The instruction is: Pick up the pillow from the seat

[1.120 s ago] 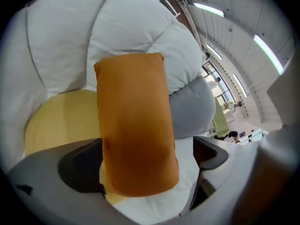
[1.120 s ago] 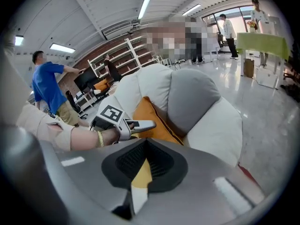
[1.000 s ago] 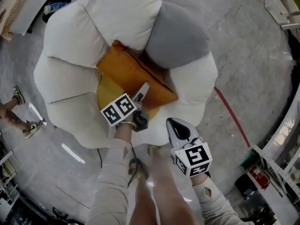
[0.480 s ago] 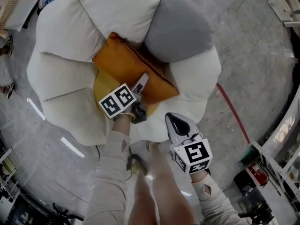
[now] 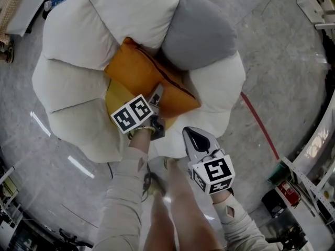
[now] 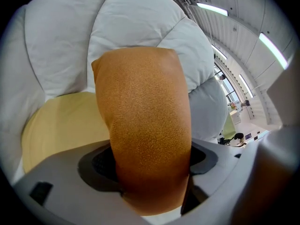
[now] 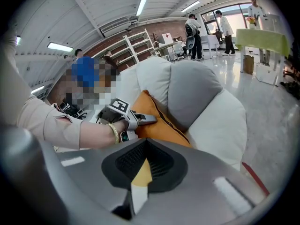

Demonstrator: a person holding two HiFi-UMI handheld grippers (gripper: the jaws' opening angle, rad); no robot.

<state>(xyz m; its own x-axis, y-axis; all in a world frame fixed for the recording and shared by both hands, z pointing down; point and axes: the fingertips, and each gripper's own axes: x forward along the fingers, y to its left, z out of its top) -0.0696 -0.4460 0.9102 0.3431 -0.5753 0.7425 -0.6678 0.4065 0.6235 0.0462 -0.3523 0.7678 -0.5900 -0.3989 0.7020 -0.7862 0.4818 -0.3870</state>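
Note:
An orange pillow (image 5: 141, 80) lies tilted on a flower-shaped seat, over its yellow middle (image 5: 116, 99) and against a grey petal (image 5: 199, 30). My left gripper (image 5: 156, 95) reaches over the seat's front edge onto the pillow's near end. In the left gripper view the pillow (image 6: 145, 121) fills the space between the jaws, which are closing and touch it on both sides. My right gripper (image 5: 198, 139) hovers off the seat's front, above the floor, its jaws together and holding nothing. From the right gripper view the pillow (image 7: 161, 125) shows beyond the left gripper (image 7: 140, 118).
White petal cushions (image 5: 78, 35) ring the seat. The person's legs (image 5: 172, 203) stand just in front of it. A red floor line (image 5: 259, 124) runs to the right, with equipment (image 5: 285, 192) at the lower right. Far off are shelves (image 7: 136, 46), standing people (image 7: 225, 27) and a green-covered table (image 7: 262, 39).
The left gripper's jaws have come in against the pillow's near end. Both grippers sit almost where they were; the head view has shifted a little.

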